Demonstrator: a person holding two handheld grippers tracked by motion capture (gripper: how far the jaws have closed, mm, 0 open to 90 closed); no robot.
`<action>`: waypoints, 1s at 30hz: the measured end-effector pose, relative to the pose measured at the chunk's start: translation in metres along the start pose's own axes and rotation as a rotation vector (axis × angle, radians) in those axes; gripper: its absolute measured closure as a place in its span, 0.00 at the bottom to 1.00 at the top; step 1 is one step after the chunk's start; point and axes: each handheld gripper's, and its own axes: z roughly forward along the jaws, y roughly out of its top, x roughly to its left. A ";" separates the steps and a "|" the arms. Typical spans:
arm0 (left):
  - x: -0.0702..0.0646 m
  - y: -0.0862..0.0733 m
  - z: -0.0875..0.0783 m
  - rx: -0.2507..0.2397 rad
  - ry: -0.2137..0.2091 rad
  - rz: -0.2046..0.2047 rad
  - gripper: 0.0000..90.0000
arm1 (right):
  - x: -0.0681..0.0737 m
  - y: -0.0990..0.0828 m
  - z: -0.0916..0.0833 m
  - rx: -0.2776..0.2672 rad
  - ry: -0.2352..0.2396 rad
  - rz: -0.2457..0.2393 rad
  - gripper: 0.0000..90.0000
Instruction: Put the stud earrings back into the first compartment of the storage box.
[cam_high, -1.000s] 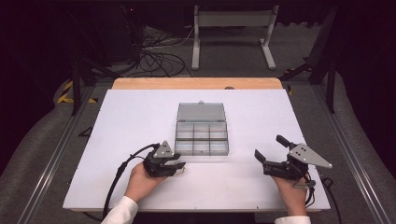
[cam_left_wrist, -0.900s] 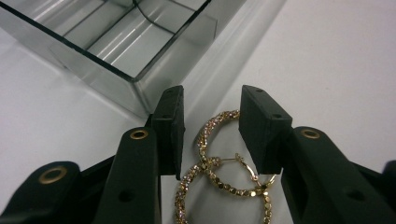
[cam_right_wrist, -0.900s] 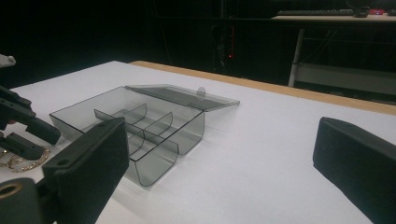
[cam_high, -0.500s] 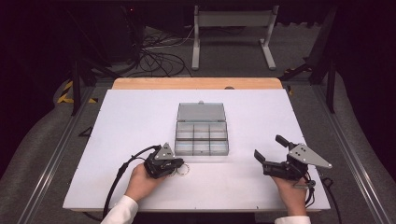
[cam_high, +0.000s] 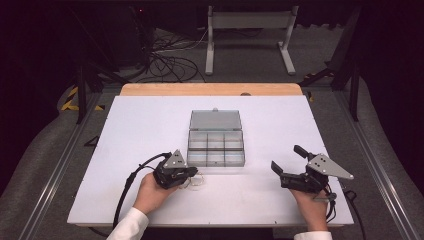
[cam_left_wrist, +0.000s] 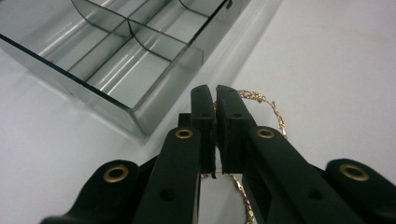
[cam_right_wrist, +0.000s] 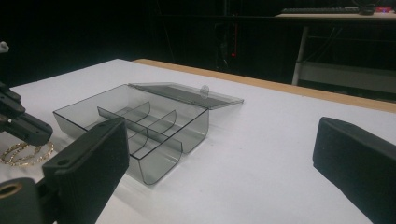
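We see left tongs (cam_left_wrist: 215, 100) pinched together on thin gold chain (cam_left_wrist: 261, 100), apparently gripping it, just beside clear grey plastic compartment box (cam_high: 216, 142), lid open, on white desk (cam_high: 140, 125). Right tongs (cam_high: 287, 162) spread apart, holding nothing, well right of box.

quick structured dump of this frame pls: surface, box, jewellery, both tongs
surface: white table top
box: clear compartment box, lid open and laid back, compartments look empty
jewellery: gold chain on the table just in front of the box
left tongs: jaws closed on the chain, low at the table
right tongs: jaws wide apart, holding nothing, off to the right of the box
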 end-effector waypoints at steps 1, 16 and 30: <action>0.001 0.001 -0.001 -0.009 -0.005 -0.002 0.96 | 0.000 0.000 0.000 0.000 0.000 0.000 0.05; 0.012 0.022 -0.015 -0.070 0.023 -0.018 0.96 | 0.000 0.000 0.001 0.008 0.000 0.000 0.03; 0.029 0.038 -0.015 -0.106 0.062 -0.058 0.96 | 0.001 -0.001 0.003 0.021 0.010 -0.004 0.00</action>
